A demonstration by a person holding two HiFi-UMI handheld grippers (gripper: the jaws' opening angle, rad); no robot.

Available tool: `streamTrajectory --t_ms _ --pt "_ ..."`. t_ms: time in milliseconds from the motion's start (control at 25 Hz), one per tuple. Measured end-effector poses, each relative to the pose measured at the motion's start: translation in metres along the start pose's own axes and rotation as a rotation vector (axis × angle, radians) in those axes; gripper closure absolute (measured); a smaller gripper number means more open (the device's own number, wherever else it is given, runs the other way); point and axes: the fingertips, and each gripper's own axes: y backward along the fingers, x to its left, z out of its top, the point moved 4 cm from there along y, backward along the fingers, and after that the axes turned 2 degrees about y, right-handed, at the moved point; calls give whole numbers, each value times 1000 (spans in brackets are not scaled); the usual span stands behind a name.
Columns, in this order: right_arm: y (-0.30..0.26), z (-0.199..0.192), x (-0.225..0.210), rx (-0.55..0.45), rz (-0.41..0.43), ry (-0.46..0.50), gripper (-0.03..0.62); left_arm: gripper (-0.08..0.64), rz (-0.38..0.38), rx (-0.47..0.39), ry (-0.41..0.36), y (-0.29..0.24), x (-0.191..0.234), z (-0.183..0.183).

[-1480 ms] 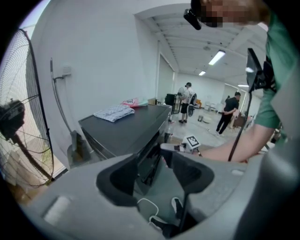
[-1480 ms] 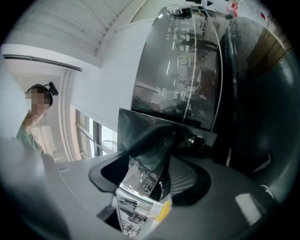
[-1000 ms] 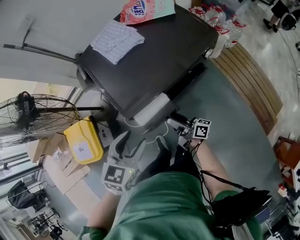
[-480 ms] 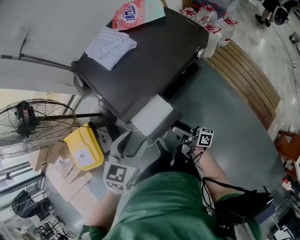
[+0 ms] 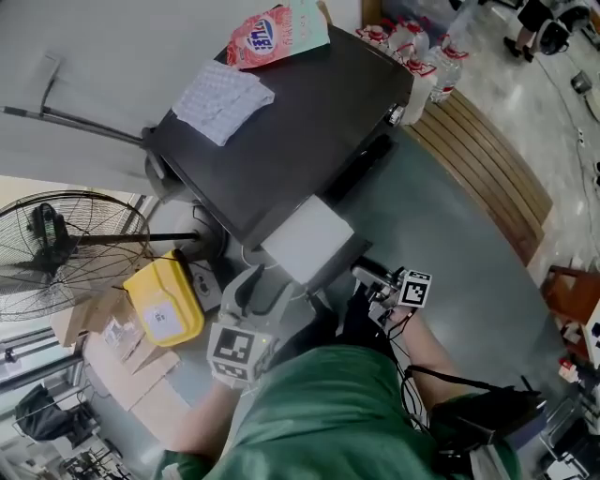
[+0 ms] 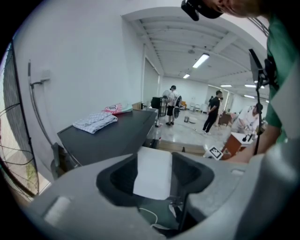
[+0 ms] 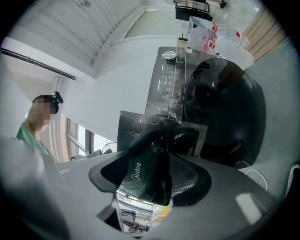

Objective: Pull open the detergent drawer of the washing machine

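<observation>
The dark washing machine (image 5: 309, 122) stands ahead of me, and its white detergent drawer (image 5: 307, 239) sticks well out of the front. My right gripper (image 5: 364, 274) grips the drawer's dark front panel (image 7: 140, 173) from the right side. In the right gripper view that panel, with its printed brand name, fills the gap between the jaws of the right gripper (image 7: 151, 165). My left gripper (image 5: 255, 289) hovers open just below the drawer's left side, touching nothing. In the left gripper view the white drawer (image 6: 152, 161) shows beyond the spread jaws of the left gripper (image 6: 154, 177).
A folded cloth (image 5: 223, 101) and a red detergent bag (image 5: 277, 23) lie on the machine's top. A yellow box (image 5: 164, 300) and a floor fan (image 5: 66, 244) stand at the left. Water bottles (image 5: 422, 47) and a wooden bench (image 5: 497, 159) are at the right. People stand far off (image 6: 213, 110).
The white drawer has slid farther out of the machine, drawn by the right gripper, which has moved back toward me. The left gripper has stayed where it was.
</observation>
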Motion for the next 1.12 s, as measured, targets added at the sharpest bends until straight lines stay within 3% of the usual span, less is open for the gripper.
streamTrajectory --t_ms 160,400,600,720,880,1120 --pt "2 -2 5 28 -92 30 331 326 7 -20 10 5 3 3" --pt "11 -5 40 109 -198 185 337 326 33 -61 18 16 15 7" --pt "-6 20 98 147 -263 422 354 330 40 -105 61 24 24 15" --pt "-26 44 141 103 -252 534 428 337 43 -149 88 29 29 24" --pt "-57 66 200 45 -228 663 478 361 51 -219 109 41 37 41" --pt "-99 87 275 104 -371 1064 518 430 121 -361 114 71 59 82"
